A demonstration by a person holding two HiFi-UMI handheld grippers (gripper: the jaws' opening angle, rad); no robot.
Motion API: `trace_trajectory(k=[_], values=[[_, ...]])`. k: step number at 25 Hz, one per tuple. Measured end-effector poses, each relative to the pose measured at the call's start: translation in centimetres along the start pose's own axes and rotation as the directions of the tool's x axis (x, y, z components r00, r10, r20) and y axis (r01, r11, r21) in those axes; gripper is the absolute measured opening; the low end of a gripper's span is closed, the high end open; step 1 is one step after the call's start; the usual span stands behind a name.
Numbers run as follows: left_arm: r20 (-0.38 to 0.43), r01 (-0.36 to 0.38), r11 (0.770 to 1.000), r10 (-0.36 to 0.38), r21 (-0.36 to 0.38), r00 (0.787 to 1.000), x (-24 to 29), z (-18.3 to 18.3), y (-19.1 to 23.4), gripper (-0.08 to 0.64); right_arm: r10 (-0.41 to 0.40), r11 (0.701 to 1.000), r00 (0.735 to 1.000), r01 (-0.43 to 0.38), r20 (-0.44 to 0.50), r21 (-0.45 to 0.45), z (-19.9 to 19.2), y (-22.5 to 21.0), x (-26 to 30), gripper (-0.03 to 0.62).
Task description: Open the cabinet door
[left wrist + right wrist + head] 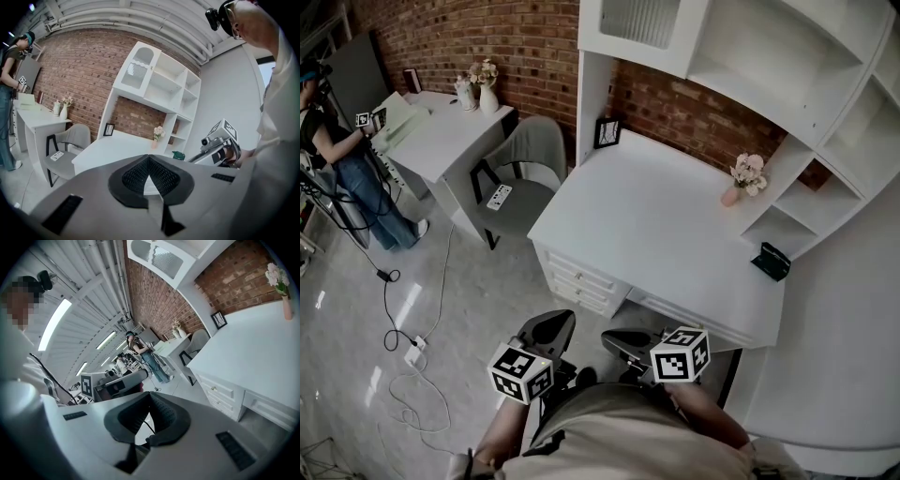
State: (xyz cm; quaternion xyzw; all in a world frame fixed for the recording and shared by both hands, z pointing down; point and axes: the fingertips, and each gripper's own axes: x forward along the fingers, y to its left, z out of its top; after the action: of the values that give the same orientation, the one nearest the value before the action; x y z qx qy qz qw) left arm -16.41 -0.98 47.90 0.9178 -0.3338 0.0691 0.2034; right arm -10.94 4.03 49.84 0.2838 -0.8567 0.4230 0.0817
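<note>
The cabinet door, white with a ribbed glass pane, is closed at the top left of the white hutch above the desk. It also shows in the left gripper view as the arched-pane door, and in the right gripper view high up. Both grippers hang low in front of the desk, far from the door. My left gripper is shut with nothing between its pads. My right gripper is likewise shut and empty, pointing toward the room's left side.
On the desk stand a pink flower vase, a picture frame and a dark green box. Drawers sit under its left end. A grey chair, a second desk, a person and floor cables are at left.
</note>
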Motion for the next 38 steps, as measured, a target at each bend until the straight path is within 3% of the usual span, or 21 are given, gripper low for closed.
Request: trace_trajectory(k=[7, 17, 24, 31, 38], values=[[-0.007, -0.050, 0.999, 0.050, 0.003, 0.999, 2.7, 0.6, -0.4, 0.015, 0.045, 0.999, 0.999, -0.045, -0.014, 0.000, 1.6, -2.5, -1.3, 0.023], [0.017, -0.038, 0.997, 0.037, 0.066, 0.999, 12.1, 4.4, -4.2, 0.015, 0.065, 0.997, 0.997, -0.067, 0.041, 0.031, 6.1, -9.3, -7.7, 0.023], [0.027, -0.070, 0.994, 0.068, 0.079, 0.997, 17.0, 6.1, -6.8, 0.015, 0.097, 0.995, 0.994, -0.099, 0.054, 0.025, 7.5, -13.0, -12.0, 0.023], [0.073, -0.100, 0.988, 0.092, 0.116, 0.993, 21.3, 9.6, -8.8, 0.015, 0.127, 0.990, 0.990, -0.130, 0.064, 0.056, 8.6, -16.6, -15.5, 0.023], [0.164, -0.137, 0.965, 0.101, 0.224, 0.981, 23.7, 15.7, -10.0, 0.015, 0.159, 0.984, 0.985, -0.163, 0.059, 0.070, 9.4, -18.6, -16.9, 0.023]])
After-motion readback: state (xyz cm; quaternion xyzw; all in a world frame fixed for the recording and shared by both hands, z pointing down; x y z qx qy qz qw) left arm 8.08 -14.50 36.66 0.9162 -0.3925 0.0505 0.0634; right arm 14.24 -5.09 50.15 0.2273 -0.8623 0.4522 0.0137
